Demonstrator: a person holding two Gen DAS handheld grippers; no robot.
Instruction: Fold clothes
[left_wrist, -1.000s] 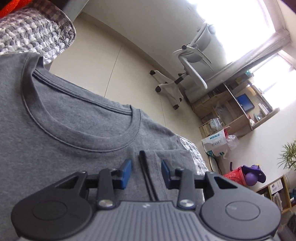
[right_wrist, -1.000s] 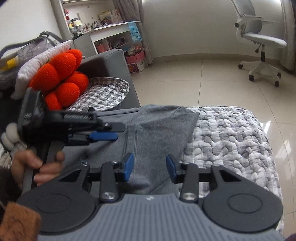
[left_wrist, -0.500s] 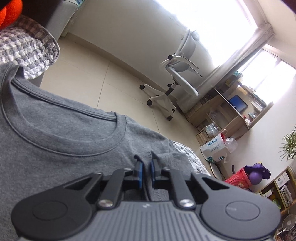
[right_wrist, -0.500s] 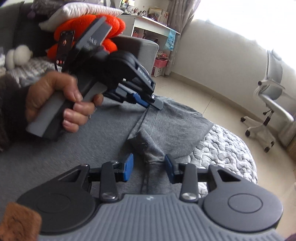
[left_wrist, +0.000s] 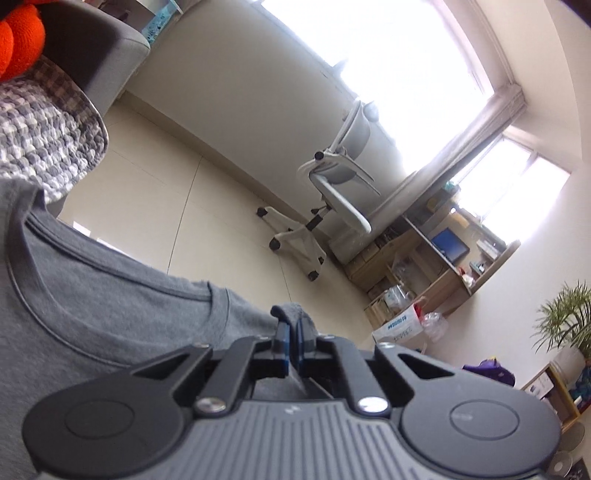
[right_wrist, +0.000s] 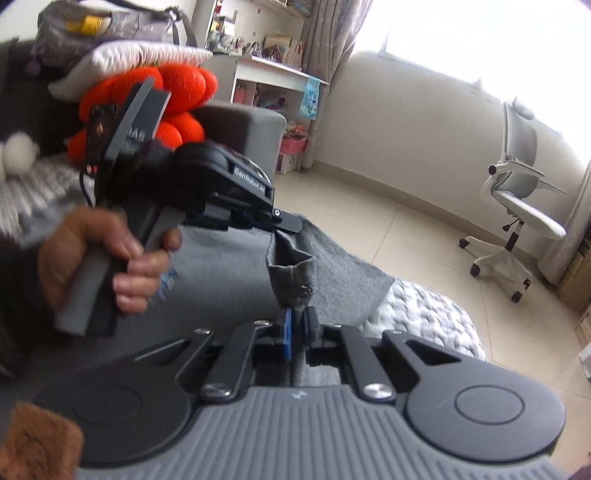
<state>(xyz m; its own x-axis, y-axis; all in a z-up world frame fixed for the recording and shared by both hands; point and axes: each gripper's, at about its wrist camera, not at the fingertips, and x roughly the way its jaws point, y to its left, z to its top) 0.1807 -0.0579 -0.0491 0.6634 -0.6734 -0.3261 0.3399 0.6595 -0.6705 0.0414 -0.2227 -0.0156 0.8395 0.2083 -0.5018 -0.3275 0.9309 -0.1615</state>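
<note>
The grey shirt (left_wrist: 92, 295) lies spread over a grey-and-white quilt (right_wrist: 424, 314), neckline (left_wrist: 122, 291) to the left of the left gripper's fingers. One edge of the shirt is lifted off the surface. In the right wrist view that edge hangs as a short raised strip (right_wrist: 291, 269) between the two grippers, with the rest of the shirt flat beneath and to the right of it.

Left gripper (left_wrist: 292, 341): fingers pressed nearly together, pinching a small bunched fold of shirt fabric that stands up just ahead of the fingertips. In the right wrist view it (right_wrist: 284, 223) is held by the person's left hand (right_wrist: 107, 262) and grips the upper end of the raised strip.

Right gripper (right_wrist: 297, 323): fingers drawn close, pinching the lower end of the same strip directly between the blue pads (right_wrist: 288, 332).

Beyond the left fingers: tiled floor (left_wrist: 207, 221), a white office chair (left_wrist: 332, 195) ahead, a desk with shelves (left_wrist: 436, 258) to the right, a potted plant (left_wrist: 565, 325) at far right.

Beyond the right fingers: an orange plush (right_wrist: 173, 107) up left on a grey sofa (right_wrist: 243, 129), the chair at far right.
</note>
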